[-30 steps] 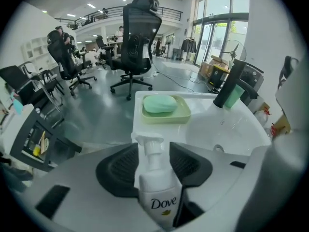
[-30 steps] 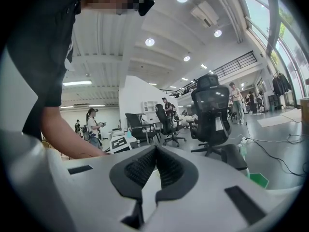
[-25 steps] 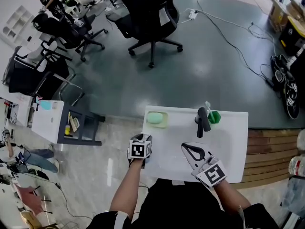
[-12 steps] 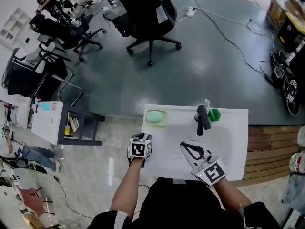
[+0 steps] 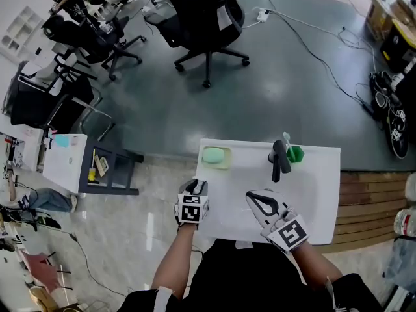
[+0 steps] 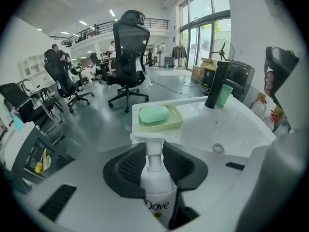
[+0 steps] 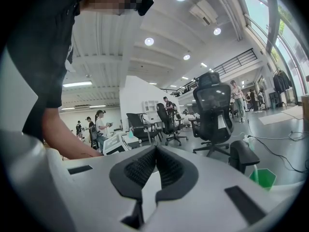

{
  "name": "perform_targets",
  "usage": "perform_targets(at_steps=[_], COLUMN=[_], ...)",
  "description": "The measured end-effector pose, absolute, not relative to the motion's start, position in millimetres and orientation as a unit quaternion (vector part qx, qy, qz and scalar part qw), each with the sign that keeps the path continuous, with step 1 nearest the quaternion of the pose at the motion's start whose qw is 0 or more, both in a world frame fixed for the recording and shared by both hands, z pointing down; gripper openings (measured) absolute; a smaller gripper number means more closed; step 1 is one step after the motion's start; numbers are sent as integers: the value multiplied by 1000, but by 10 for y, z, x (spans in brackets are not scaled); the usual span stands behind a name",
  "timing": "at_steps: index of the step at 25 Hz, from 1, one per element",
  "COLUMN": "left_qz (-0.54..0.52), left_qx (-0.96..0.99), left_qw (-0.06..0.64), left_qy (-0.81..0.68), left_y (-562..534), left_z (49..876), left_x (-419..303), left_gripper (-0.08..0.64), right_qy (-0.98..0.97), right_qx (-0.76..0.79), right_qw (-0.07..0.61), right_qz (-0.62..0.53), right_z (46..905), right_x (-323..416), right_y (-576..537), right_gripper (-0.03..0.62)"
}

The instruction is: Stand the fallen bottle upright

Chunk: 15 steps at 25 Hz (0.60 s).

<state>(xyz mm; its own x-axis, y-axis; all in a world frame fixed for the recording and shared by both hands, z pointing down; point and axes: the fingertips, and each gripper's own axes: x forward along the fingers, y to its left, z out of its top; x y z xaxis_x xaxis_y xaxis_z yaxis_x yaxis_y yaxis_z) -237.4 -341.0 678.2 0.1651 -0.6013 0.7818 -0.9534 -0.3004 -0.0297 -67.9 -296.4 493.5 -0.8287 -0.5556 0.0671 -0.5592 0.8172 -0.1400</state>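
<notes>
A white Dove pump bottle (image 6: 157, 187) lies between the jaws of my left gripper (image 6: 154, 151), pump head pointing away towards the soap dish. The dark pads flank its neck and touch its shoulder, and the jaws are closing on it. In the head view the left gripper (image 5: 198, 187) points down at the front left corner of the white sink (image 5: 322, 174), and the bottle is hidden beneath it. My right gripper (image 5: 249, 196) hovers level over the basin's front, shut with nothing in it (image 7: 155, 149).
A green soap bar sits in a pale dish (image 5: 215, 155) (image 6: 154, 115) at the sink's back left. A black faucet (image 5: 279, 160) (image 6: 219, 83) and a green cup (image 5: 296, 153) stand at the back. Office chairs and cables fill the floor beyond.
My left gripper has tipped further down and rolled a little over the sink's front left corner. The right gripper has stayed where it was.
</notes>
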Motion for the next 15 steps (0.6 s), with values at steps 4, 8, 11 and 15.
perform_targets(at_steps=[4,8,11,15], left_qz=[329,303,284,261], left_qx=[737,749,756,761], left_qw=[229,215,201,188], left_qy=[-545,-549,-554,-563], left_y=[-3342,-3290,-3242,-3187], left_z=[6635,6507,6427,6314], left_x=[-2368,-2388,-2415,-2473], left_gripper=[115,114,114,112], right_qy=[-955,-960,-962,-963], right_qx=[285,274,269,264], right_qw=[30,6,10,12], right_qz=[83,56,53,54], right_z=[4980,4854,4834,4819], right_x=[-740,-868,-942,-1028], right_y=[-2903,-2898,-2874,-2843], right_gripper=[16,17,17,17])
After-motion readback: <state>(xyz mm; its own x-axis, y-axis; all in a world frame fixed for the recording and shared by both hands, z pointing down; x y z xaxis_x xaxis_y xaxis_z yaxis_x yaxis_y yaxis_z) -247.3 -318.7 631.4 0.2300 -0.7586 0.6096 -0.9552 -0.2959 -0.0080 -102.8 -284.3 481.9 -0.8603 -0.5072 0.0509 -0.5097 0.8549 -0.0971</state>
